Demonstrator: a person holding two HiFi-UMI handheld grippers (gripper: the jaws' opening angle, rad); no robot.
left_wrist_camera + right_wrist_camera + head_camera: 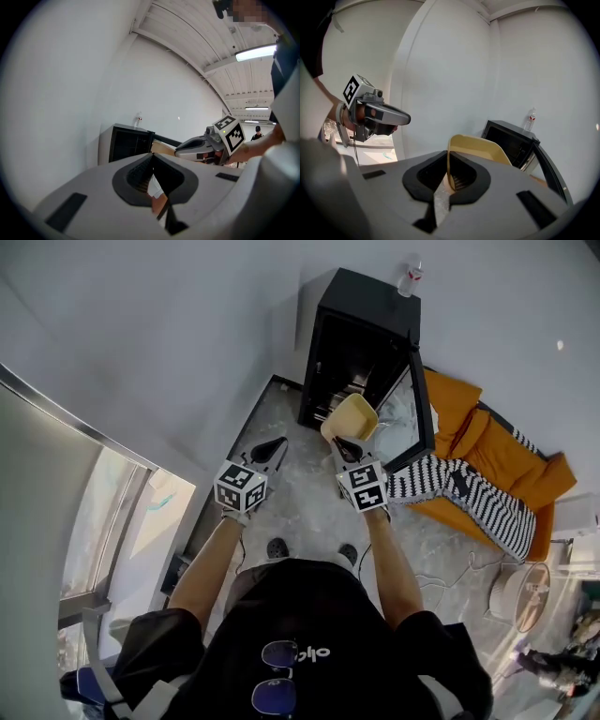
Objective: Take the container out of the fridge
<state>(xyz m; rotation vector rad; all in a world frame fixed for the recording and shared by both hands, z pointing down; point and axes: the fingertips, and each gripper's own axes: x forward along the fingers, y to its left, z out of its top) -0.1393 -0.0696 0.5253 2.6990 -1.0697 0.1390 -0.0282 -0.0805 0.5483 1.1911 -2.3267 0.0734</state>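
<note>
While the right gripper (341, 446) pinches the rim of the yellow container (352, 418), seemingly light and stiff, the left gripper (272, 447) has its jaws pressed together, empty

Head view looks steeply down from overhead; both gripper views low, facing fwd; all share fridge (370, 298)

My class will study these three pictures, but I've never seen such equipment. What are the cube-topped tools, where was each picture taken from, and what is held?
A person holds a two-jaw gripper in each hand; the patterned cubes belong to them. One picture looks down from the person's head; the others come from cameras riding on each gripper. The right gripper pinches the rim of a yellow container in front of the open black fridge, which has a bottle on top. The left gripper is shut and empty.
</note>
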